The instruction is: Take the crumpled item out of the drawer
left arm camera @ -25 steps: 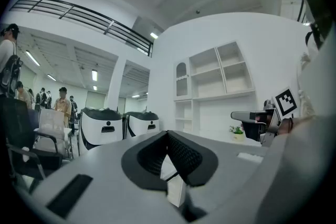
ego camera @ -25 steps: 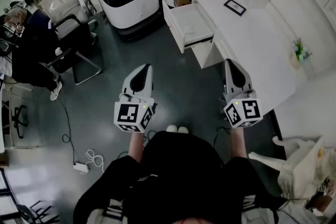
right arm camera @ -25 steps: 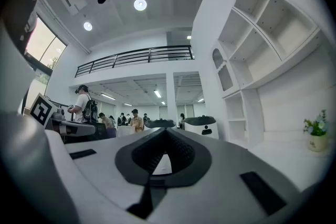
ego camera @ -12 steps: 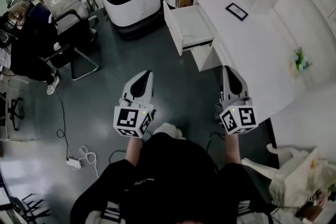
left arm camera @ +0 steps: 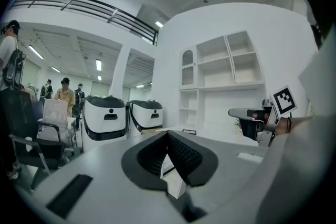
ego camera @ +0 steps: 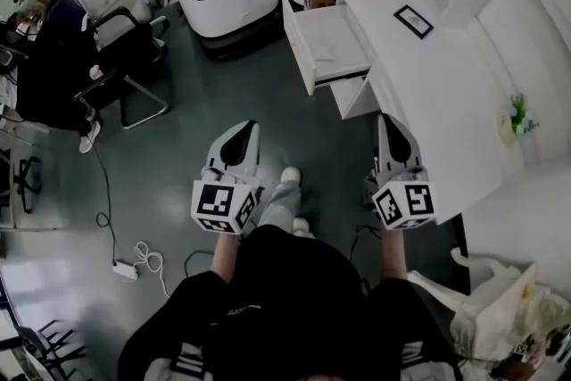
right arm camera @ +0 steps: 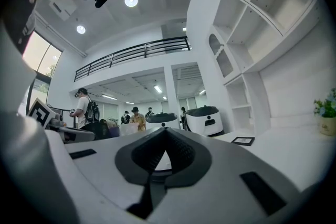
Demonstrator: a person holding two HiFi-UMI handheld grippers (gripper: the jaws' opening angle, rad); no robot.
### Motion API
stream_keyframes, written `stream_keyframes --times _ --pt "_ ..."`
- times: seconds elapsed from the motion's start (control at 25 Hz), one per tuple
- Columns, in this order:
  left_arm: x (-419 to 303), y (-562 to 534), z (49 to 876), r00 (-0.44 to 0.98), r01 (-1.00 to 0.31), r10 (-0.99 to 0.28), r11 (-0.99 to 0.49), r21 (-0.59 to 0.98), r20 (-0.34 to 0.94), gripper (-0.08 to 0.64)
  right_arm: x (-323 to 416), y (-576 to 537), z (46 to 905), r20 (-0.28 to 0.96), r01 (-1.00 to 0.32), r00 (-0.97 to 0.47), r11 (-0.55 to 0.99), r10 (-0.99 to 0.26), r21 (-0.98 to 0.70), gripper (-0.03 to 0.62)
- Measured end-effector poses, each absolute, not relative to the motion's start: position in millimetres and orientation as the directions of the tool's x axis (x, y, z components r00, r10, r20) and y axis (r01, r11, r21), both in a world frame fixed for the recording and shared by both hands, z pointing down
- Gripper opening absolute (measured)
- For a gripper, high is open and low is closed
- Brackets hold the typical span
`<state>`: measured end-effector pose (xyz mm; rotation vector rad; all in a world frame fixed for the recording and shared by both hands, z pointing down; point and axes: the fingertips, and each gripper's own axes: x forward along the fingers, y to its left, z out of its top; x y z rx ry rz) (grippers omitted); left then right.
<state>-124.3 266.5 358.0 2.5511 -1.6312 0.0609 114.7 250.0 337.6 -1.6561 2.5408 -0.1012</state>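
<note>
Ahead of the person, the open drawer (ego camera: 328,45) juts from the white desk (ego camera: 437,94) over the grey floor (ego camera: 178,165). Its inside looks pale, and whether the crumpled item lies in it cannot be told from this far. A small framed picture (ego camera: 413,20) lies on the desk just behind. Nearer, well apart from the drawer, the left gripper (ego camera: 241,131) and right gripper (ego camera: 389,125) hang side by side, each with jaws pressed together on nothing.

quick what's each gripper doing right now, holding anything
Left gripper: closed, jaws together, holding nothing.
Right gripper: closed, jaws together, holding nothing.
</note>
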Motion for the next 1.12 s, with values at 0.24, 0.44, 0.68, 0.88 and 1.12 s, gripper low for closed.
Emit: stream_keyframes --times 0.24,0.44,0.68,0.88,1.12 --pt "-121.7 200.7 361.3 0.442 -0.896 -0.892 -0.435 0.085 0.093 -0.002 108.1 190.4 346.4 -0.027 -0.910 -0.400 0.400 -0.916 -0.111 -0.008" --pt "-118.3 141.6 366.9 0.473 -0.880 -0.874 -0.463 0.103 0.110 -0.002 105.1 137.9 352.9 -0.008 -0.919 -0.378 0.376 -0.926 -0.120 -0.008" --pt "-115.4 81.2 372.5 0.504 -0.863 -0.856 -0.493 0.114 0.116 -0.002 109.0 88.7 364.8 0.022 -0.930 -0.348 0.342 -0.937 -0.137 -0.008" --pt "-121.0 46.8 386.6 0.504 -0.862 -0.853 -0.487 0.140 0.134 -0.002 116.4 59.0 379.2 0.041 -0.941 -0.314 0.304 -0.949 -0.150 -0.008" --pt "-117.4 16.9 399.6 0.514 -0.856 -0.845 -0.493 0.156 0.149 -0.002 119.6 26.7 400.4 0.072 -0.938 -0.310 0.293 -0.948 -0.187 -0.008"
